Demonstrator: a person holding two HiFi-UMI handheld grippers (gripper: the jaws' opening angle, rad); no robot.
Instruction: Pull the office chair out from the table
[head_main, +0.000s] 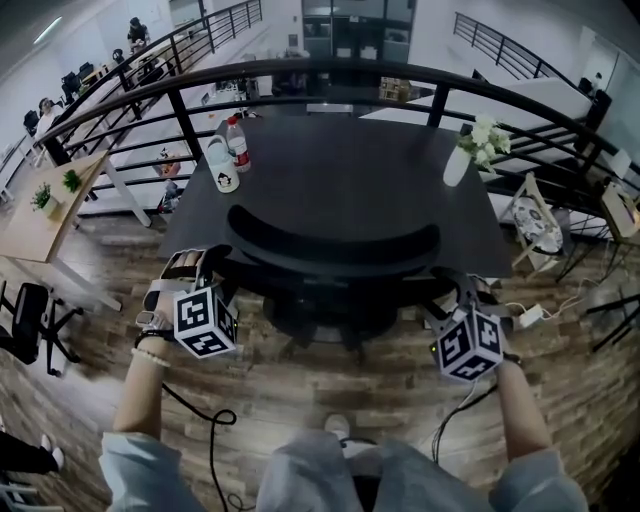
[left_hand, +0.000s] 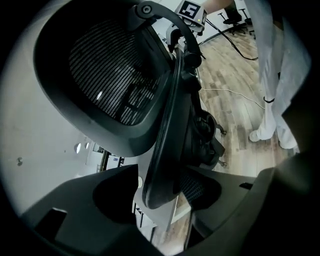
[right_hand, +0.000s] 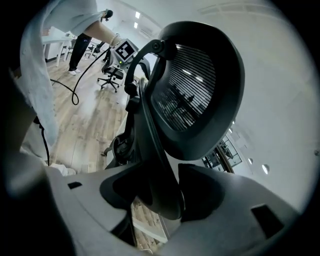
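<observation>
Head view: 1 black office chair (head_main: 333, 245) sits pushed in at the 6 o'clock side of the dark table (head_main: 350, 190). Its curved back top is right at the table edge, and the seat is under the top.

3 containers stand on the table. At 10 o'clock there are 2 bottles, just beside each other. The slim bottle w/ a red label (head_main: 238, 143) is behind, and the wider bottle w/ a white label (head_main: 222, 166) is in front. Can't tell what's inside either one. At 2 o'clock there is 1 white vase (head_main: 456, 166) w/ white flowers (head_main: 485, 135) in it. Bottles & vase are well apart.

There are 2 grippers, 1 in each hand. The left gripper (head_main: 203, 265) is at the chair's 8 o'clock. The right gripper (head_main: 452, 288) is at its 4 o'clock. Each is at one side of the chair back.

Left gripper view: the tongs are narrow and closed on the rim of the chair back. The rim fills the gap btw the jaws, and the mesh back rises above. Right gripper view: same thing, tongs narrow and clamped on the other side's rim, mesh back above.

The floor (head_main: 300, 400) is wood planks. 1 black railing (head_main: 330, 72) curves round the table at 12 o'clock. 1 more black chair (head_main: 25, 320) stands at 9 o'clock, well apart from the table.
</observation>
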